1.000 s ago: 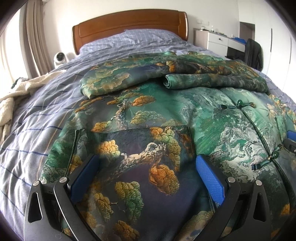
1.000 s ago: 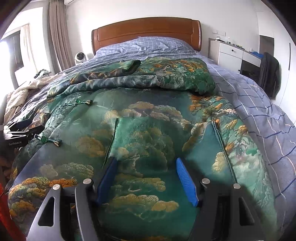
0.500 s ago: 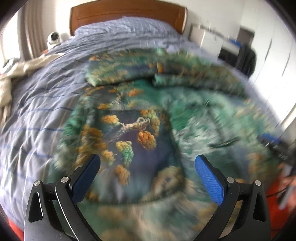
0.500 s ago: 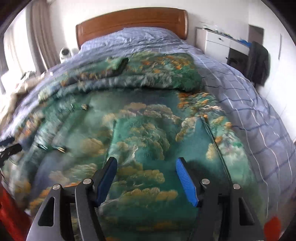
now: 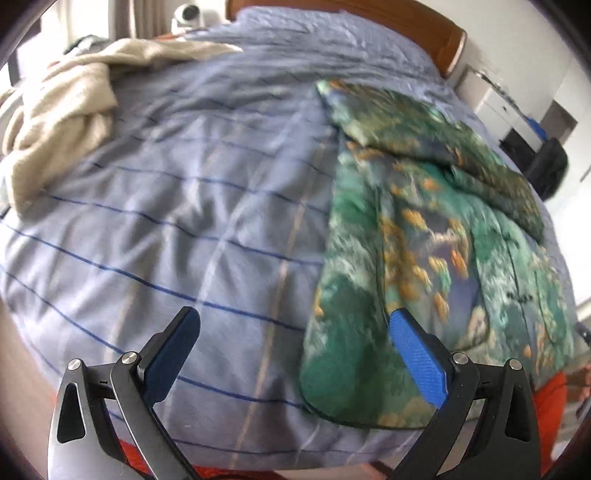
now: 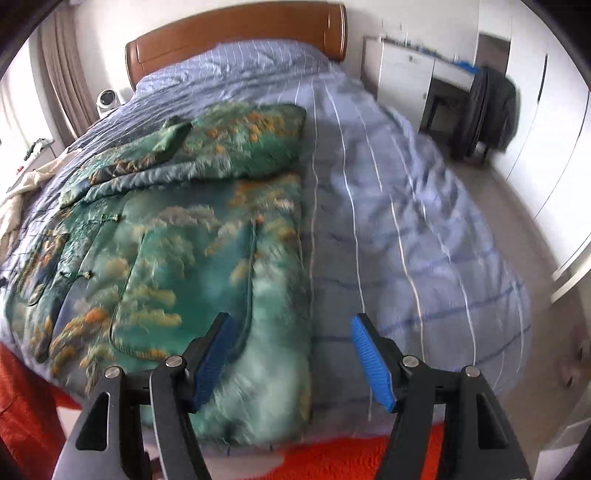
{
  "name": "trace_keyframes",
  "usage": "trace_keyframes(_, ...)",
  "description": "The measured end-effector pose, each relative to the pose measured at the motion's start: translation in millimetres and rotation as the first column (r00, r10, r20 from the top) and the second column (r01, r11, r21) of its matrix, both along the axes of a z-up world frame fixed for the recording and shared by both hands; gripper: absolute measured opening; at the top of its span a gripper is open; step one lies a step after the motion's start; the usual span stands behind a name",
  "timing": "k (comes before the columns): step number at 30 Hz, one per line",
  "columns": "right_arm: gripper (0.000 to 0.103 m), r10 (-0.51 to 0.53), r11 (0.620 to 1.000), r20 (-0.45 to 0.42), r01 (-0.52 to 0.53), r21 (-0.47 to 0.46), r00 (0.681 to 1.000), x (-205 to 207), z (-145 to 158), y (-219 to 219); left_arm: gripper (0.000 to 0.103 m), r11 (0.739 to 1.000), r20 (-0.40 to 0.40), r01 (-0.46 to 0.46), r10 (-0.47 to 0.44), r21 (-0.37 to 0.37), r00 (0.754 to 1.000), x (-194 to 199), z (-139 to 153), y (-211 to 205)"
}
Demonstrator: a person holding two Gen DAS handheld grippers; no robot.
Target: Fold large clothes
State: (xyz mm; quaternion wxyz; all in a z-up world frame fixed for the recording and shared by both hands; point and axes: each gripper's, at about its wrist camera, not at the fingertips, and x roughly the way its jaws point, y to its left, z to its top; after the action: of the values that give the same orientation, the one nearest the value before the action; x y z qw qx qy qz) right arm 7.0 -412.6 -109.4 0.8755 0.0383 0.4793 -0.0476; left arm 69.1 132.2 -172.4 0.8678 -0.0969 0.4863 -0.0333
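Your garment (image 6: 177, 258), a large green jacket printed with gold pines, lies flat on the bed (image 6: 406, 221), front up, its hem at the foot edge nearest you. The upper part looks already dealt with: the sleeves appear to be folded in across the chest, forming a thick band (image 6: 229, 147) toward the headboard (image 6: 236, 33). That much of the folding you can count as done, as far as these views show.

What is left, by my reading, is the body itself. The lower panel is spread open in a single layer, its knot buttons (image 6: 75, 275) fastened along the front, and no lengthwise or crosswise fold has been made there.

Your left claw (image 5: 291, 349) stands wide apart and grips nothing; it hangs over the foot of the bed with its right pad (image 5: 417, 363) above the garment's left hem corner (image 5: 332, 387) and its left pad over bare striped duvet (image 5: 166, 221). Your right claw (image 6: 291, 356) is likewise spread and empty, straddling the garment's right side edge near the hem (both views are smeared, so whether either pad touches cloth cannot be told).

Each claw sits near one outer corner, so taking both corners to carry the hem up toward the sleeves seems the likely next step. A cream blanket (image 5: 59, 103) lies well clear.
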Motion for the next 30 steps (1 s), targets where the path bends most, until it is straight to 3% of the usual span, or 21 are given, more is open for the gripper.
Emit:
trace_keyframes(4, 0.068, 0.017, 0.99, -0.035, -0.011, 0.142, 0.999, -3.2, -12.6, -9.4, 0.102, 0.999, -0.01, 0.053, -0.053, -0.002, 0.999, 9.6, -15.8, -14.1)
trace_keyframes(9, 0.068, 0.092, 0.984, -0.101, -0.075, 0.161, 0.991, 4.8, -35.0, 1.2, 0.102, 0.99, -0.062, 0.133, -0.135, -0.042, 0.989, 20.9, -27.9, -24.1)
trace_keyframes(15, 0.071, 0.11, 0.94, -0.1, -0.071, 0.334, 0.989, 12.0, -48.1, 3.1, 0.102, 0.978, -0.071, 0.207, -0.208, -0.019, 0.976, 20.6, -31.3, -52.5)
trace_keyframes(18, 0.071, 0.139, 0.938, -0.117, -0.093, 0.333, 0.983, 13.7, -47.2, 2.8, 0.102, 0.967, -0.097, 0.252, -0.254, -0.028, 0.962, 19.7, -29.7, -66.3)
trace_keyframes(22, 0.069, 0.18, 0.957, -0.187, -0.128, 0.26, 0.966, 11.4, -50.2, -1.8, 0.102, 0.944, -0.151, 0.329, -0.323, 0.02, 0.934, 13.4, -31.1, -77.4)
trace_keyframes(25, 0.07, 0.197, 0.955, -0.188, -0.145, 0.258, 0.962, 10.6, -50.7, 1.2, 0.102, 0.942, -0.162, 0.334, -0.327, 0.018, 0.931, 10.1, -32.7, -78.2)
trace_keyframes(27, 0.072, 0.211, 0.952, -0.199, -0.155, 0.264, 0.957, 12.1, -54.0, 5.9, 0.09, 0.946, -0.171, 0.323, -0.316, 0.017, 0.933, 8.9, -32.6, -78.0)
trace_keyframes(29, 0.069, 0.23, 0.952, -0.212, -0.175, 0.249, 0.95, 16.2, -53.9, 12.8, 0.061, 0.951, -0.178, 0.31, -0.305, 0.003, 0.936, 6.6, -26.2, -74.5)
trace_keyframes(30, 0.069, 0.234, 0.953, -0.214, -0.179, 0.246, 0.949, 17.3, -51.7, 15.2, 0.053, 0.952, -0.176, 0.307, -0.302, -0.003, 0.937, 5.2, -21.6, -72.6)
